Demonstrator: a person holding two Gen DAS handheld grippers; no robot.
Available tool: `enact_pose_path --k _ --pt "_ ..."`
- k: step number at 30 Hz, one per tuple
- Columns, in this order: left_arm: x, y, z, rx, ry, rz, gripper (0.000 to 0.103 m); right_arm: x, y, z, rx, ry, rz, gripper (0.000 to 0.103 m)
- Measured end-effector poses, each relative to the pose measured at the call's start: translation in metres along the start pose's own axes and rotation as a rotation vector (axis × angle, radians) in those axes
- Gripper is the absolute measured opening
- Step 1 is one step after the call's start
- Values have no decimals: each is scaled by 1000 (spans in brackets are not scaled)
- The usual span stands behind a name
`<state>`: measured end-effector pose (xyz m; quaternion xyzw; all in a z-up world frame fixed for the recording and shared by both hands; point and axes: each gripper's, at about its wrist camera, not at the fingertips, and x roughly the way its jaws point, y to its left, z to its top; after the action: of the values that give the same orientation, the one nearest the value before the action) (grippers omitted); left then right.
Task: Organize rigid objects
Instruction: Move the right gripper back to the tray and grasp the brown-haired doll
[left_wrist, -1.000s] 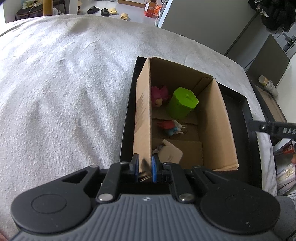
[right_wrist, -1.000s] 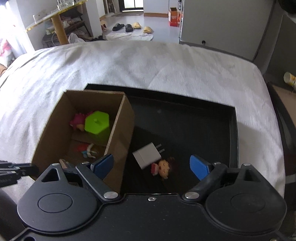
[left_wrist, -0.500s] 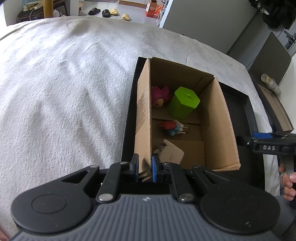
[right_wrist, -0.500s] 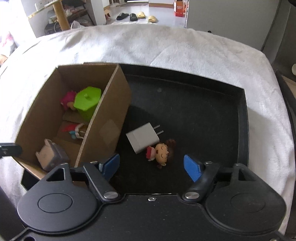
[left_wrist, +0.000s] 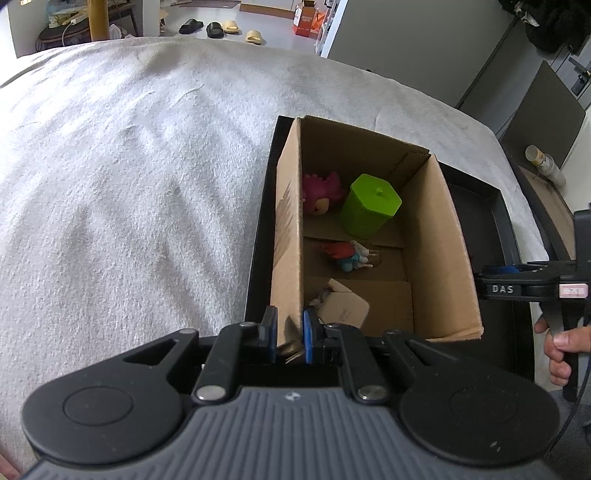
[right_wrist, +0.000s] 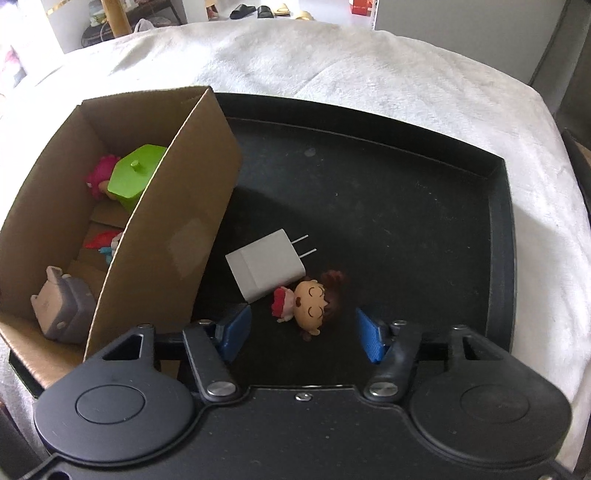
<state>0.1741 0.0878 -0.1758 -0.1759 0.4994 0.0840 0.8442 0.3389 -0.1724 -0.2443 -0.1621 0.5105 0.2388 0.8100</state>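
A brown cardboard box (left_wrist: 439, 236) stands in the left part of a black tray (right_wrist: 498, 258). My left gripper (left_wrist: 290, 334) is shut on the box's near left wall. Inside lie a pink-haired doll (left_wrist: 321, 192), a green hexagonal pot (left_wrist: 369, 206), a small red-and-blue figure (left_wrist: 347, 254) and a grey-tan block (right_wrist: 59, 310). On the tray floor, a white plug charger (right_wrist: 267, 264) touches a small brown-haired doll (right_wrist: 314, 299). My right gripper (right_wrist: 303, 334) hangs low over that doll. Its jaws are closing with the doll between them; the pads stand clear of it.
The tray rests on a white fluffy blanket (left_wrist: 129, 184) over a bed. The box's right wall (right_wrist: 177, 236) rises close to the left fingertip (right_wrist: 236, 328) of the right gripper. A hand (left_wrist: 561, 343) holds the right gripper (left_wrist: 532, 286) at the tray's right side.
The right gripper has sunk toward the small doll and its jaws have narrowed around it. In the left wrist view it has come in at the right edge. The left gripper has kept still.
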Motion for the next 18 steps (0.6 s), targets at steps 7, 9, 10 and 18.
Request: enact_pose_path --k 7,9,10,18 --pt "-2 2 -1 -6 -5 -8 12 12 7 3 -11 25 -14 55" --pt "-3 3 -1 -10 -7 -12 12 13 6 4 10 36 -7 43" --pt "-3 3 -1 -11 -8 -13 12 12 5 3 19 36 0 43" --pt "-3 4 -1 -16 -11 -21 12 -6 3 -3 26 37 20 43"
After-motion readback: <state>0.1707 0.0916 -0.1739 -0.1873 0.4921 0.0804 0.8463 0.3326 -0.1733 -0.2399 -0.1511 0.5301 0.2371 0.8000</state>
